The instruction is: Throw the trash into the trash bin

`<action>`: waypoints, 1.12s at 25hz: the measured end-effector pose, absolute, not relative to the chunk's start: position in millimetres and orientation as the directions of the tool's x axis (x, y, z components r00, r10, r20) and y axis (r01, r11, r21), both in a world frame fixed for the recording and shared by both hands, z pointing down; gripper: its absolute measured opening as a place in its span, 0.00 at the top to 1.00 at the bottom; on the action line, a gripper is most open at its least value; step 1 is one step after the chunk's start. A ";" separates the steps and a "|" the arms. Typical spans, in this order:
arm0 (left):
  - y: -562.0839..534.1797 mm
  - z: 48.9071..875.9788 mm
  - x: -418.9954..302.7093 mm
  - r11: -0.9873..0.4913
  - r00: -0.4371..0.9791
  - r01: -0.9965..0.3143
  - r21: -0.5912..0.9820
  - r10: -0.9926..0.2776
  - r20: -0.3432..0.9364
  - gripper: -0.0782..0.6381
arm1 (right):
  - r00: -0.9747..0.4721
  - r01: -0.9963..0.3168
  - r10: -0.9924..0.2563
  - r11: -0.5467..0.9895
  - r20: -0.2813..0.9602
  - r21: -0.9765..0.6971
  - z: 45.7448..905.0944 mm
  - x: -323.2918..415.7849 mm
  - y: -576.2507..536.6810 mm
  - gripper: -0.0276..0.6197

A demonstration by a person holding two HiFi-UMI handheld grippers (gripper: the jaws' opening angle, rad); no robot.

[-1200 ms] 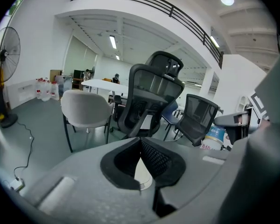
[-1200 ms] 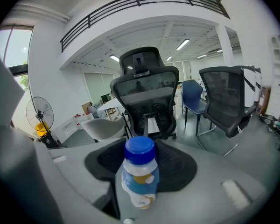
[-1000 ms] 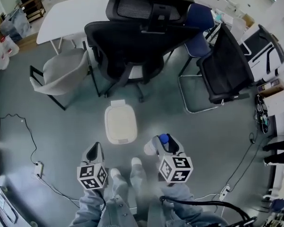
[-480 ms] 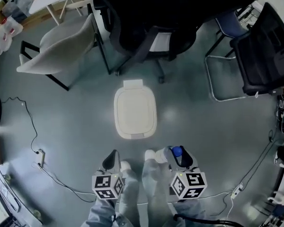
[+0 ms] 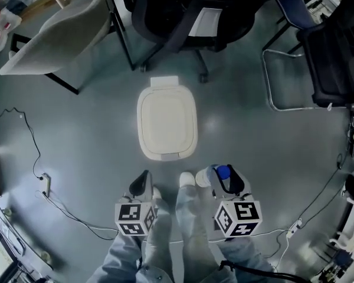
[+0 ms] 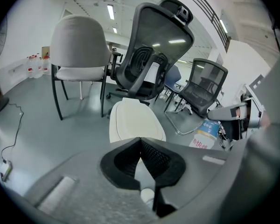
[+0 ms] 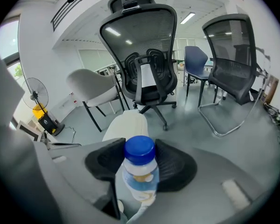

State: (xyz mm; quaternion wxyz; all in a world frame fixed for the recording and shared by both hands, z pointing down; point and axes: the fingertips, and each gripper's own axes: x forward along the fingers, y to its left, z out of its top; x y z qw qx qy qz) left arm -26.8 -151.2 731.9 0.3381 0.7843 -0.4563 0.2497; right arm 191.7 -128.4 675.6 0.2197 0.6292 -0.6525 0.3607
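A white trash bin with its lid down stands on the grey floor just ahead of both grippers. It also shows in the left gripper view and the right gripper view. My right gripper is shut on a small bottle with a blue cap, held upright between the black pads. The bottle also shows at the right of the left gripper view. My left gripper is shut with its tips together and nothing between them. Both grippers point down toward the bin's near edge.
A black office chair stands right behind the bin, a grey shell chair to its left and a black cantilever chair to its right. Cables and a power strip lie at the left. The person's white shoes are between the grippers.
Both grippers have sunk toward the floor and the head view has closed in, so the bin looks larger and nearer. The bottle stays in the right gripper.
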 end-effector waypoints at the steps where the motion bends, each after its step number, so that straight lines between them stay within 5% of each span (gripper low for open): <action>1: -152.7 736.7 -23.1 -0.361 0.463 -0.882 0.304 -0.540 0.703 0.88 | -0.109 -0.980 -0.660 -0.056 0.743 -0.193 678.6 194.4 -129.5 0.65; 28: -157.7 818.1 47.7 -0.509 0.483 -0.819 0.263 -0.367 0.795 0.88 | 0.000 -0.952 -0.625 -0.238 0.781 -0.190 709.1 266.2 -88.5 0.65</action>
